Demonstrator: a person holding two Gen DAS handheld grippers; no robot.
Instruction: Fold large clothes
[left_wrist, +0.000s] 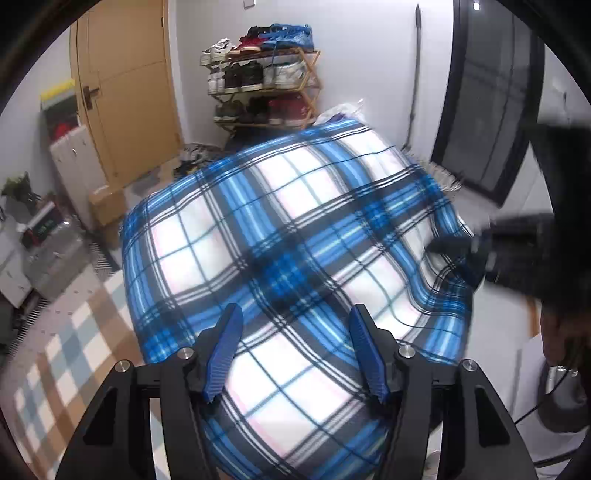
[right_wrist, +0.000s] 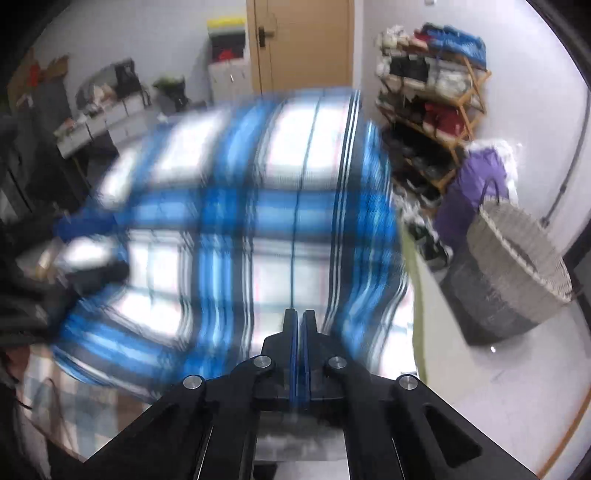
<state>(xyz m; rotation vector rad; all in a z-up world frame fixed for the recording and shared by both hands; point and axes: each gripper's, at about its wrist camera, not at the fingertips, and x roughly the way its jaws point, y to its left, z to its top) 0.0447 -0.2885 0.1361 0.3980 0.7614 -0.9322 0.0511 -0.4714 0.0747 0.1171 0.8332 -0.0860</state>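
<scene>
1. The blue plaid cloth (left_wrist: 291, 240) lies spread over the table (right_wrist: 436, 295), its fringed far edge near the shoe rack (left_wrist: 266, 74).
2. The left claw (left_wrist: 295, 354) hovers above the near part, fingers wide apart, gripping nothing.
3. The right claw (right_wrist: 300, 332) has its fingers pressed together; whether fabric is pinched between them, I cannot tell.
4. Risk: with only one claw possibly gripping, a pull could drag the cloth askew or off the table, skewing the fold.

Plaid blanket (left_wrist: 288, 236) covering the surface, checkered rug (left_wrist: 66, 354) on floor
</scene>
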